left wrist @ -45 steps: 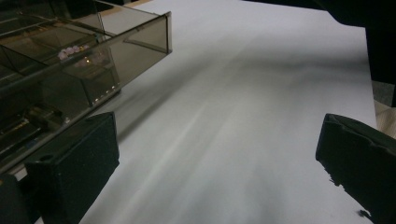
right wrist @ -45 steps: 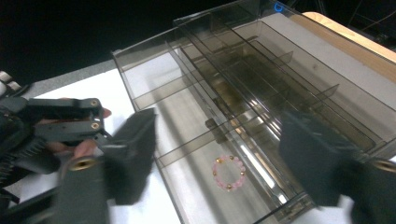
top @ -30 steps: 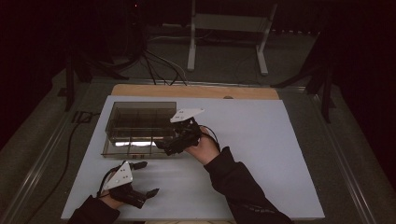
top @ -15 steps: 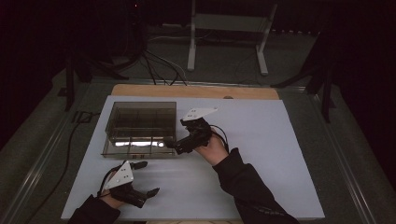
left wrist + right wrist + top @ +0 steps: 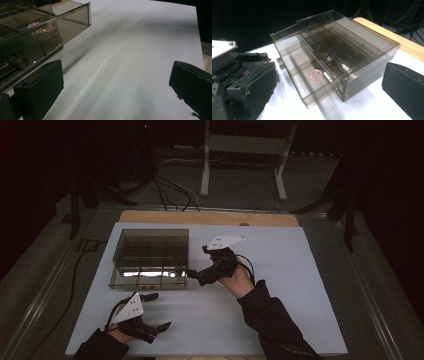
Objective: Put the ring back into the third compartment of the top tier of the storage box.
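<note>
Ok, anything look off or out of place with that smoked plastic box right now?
The box sits flat and looks undamaged, with nothing spilled on the white sheet. One drawer stands pulled partway out of its front, with a small pink bead ring lying inside. Both the right gripper and the left gripper are open and empty.
</note>
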